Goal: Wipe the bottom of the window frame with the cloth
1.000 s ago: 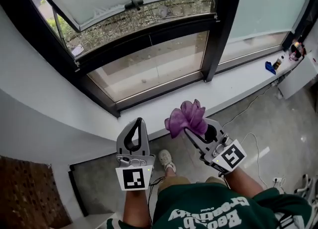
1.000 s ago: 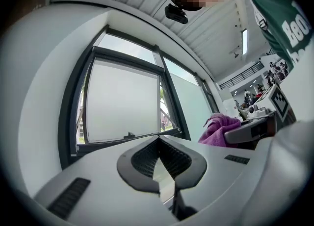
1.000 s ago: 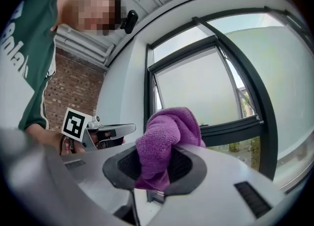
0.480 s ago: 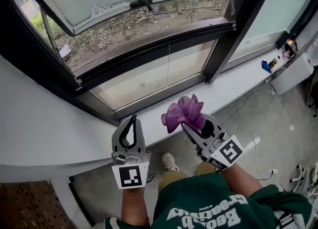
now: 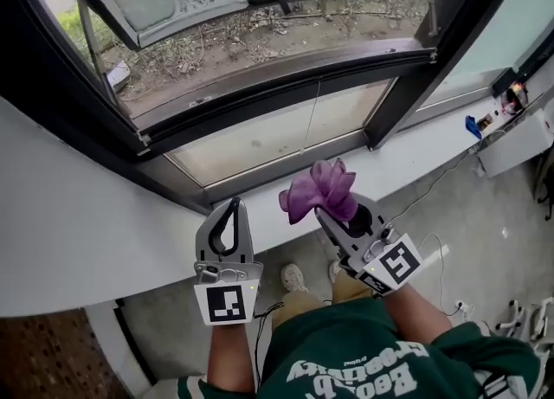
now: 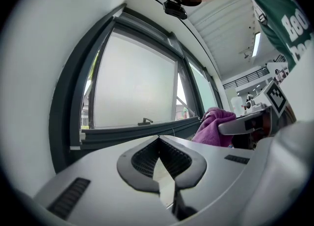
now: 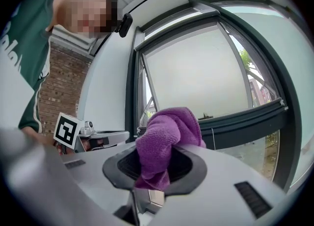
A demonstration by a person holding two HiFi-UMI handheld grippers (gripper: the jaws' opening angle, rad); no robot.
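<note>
- Between the jaws of your right gripper (image 5: 336,214) sits the bunched purple microfibre cloth (image 5: 321,189), clamped tight and spilling past the tips.
- Ahead of that gripper, apart from the cloth, runs the dark metal window frame (image 5: 286,73), beyond the white sill (image 5: 95,233).
- Beside it, your left gripper (image 5: 231,209) is pinched closed on nothing.

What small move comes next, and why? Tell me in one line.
Probably ease the right claw forward and down until the bunched purple microfibre cloth clamped in it meets the dark bottom rail of the window frame: the cloth is gripped but hangs short of that rail, seemingly touching nothing.
</note>
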